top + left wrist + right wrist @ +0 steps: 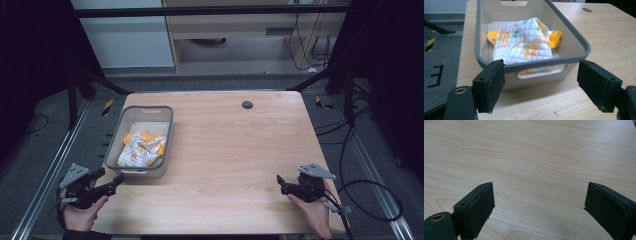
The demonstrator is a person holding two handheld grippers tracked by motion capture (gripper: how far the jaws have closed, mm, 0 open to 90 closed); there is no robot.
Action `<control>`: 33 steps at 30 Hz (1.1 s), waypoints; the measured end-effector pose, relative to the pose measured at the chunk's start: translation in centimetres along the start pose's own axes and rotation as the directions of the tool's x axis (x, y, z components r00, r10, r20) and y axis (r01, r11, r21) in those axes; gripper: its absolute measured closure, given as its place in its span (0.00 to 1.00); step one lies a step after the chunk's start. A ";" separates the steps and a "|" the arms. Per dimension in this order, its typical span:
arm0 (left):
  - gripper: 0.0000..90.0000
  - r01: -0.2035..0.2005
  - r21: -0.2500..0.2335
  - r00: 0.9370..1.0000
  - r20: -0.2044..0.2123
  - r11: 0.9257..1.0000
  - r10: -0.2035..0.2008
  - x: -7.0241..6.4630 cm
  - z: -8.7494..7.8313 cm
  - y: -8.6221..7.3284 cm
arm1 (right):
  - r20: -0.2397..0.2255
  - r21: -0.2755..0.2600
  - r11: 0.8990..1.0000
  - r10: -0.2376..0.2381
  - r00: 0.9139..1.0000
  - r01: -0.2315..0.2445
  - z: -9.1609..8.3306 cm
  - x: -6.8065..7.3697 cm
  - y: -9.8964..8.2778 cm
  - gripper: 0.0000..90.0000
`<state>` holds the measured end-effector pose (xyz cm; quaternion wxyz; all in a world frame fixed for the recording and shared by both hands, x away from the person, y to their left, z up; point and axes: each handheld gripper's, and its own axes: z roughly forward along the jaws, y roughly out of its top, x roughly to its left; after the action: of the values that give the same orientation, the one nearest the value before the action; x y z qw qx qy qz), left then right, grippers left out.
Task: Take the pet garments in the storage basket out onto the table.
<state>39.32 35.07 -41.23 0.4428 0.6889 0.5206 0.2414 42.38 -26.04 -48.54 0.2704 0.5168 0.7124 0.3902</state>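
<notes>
Grey bin (118, 136) holds quilted cloth (141, 149); both tools gaping.

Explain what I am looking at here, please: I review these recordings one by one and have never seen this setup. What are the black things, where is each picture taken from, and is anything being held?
No robot arm is at work. A person sits at a pale wooden table and holds a black two-jaw hand gripper in each hand: the left gripper and the right gripper.

The high view looks down from above the person's side. Each of the two gripper views comes from a camera riding on that gripper, so the black blocks at the bottom are its own jaws.

On the table stands a grey plastic bin with cut-out handles, at the left. Inside lies a crumpled white quilted cloth with orange flowers. A small dark round disc is at the far edge.

Nothing is held: both grippers are open. The left one faces the bin's near end; the right one faces bare wood.
</notes>
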 end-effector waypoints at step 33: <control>0.24 -0.092 0.015 0.995 0.033 0.996 0.091 -1.3 2.5 6.8 | 0.002 0.004 1.000 -0.012 1.000 0.012 0.0 -0.1 -0.1 0.11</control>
<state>44.23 32.49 -36.42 0.4340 0.7194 0.4832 0.2462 42.35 -26.19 -48.59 0.2724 0.5135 0.7159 0.3868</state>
